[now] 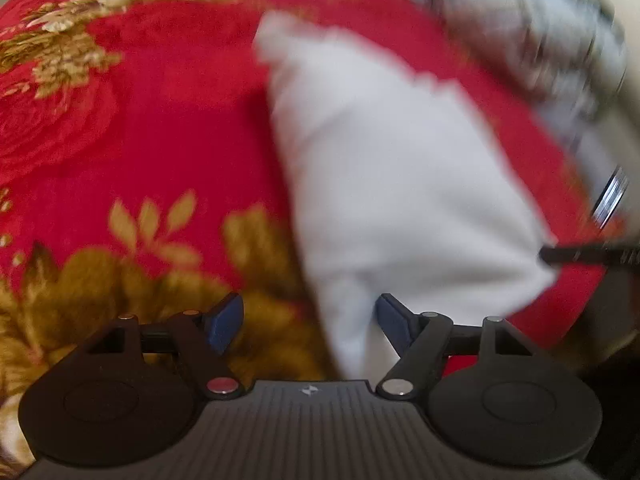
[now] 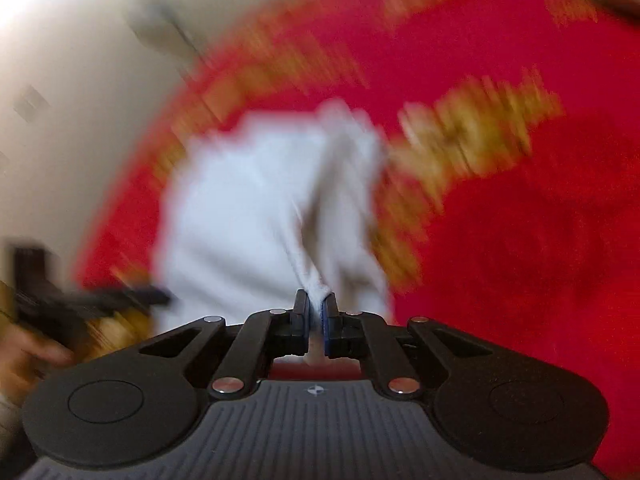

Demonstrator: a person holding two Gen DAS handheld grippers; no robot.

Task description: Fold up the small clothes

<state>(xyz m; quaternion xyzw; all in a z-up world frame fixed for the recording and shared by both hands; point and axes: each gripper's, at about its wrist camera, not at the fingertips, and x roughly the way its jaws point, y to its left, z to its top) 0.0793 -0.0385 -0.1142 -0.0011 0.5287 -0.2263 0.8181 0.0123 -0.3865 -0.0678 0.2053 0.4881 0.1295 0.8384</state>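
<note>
The white garment (image 1: 400,184) lies on a red blanket (image 1: 152,128) patterned with gold flowers, one edge bunched up into the right tongs (image 2: 316,308), which are clamped tight on a ridge of the cloth — a grip that looks meant to carry that edge over for a fold. The left tongs (image 1: 310,320) stand wide apart, holding nothing, with a corner of the garment drooping between the fingers, probably ready to pin or take it. Both tools point low along the blanket; heavy blur hides finer detail — the gray patterned cloth (image 1: 532,32) beyond is unclear.
</note>
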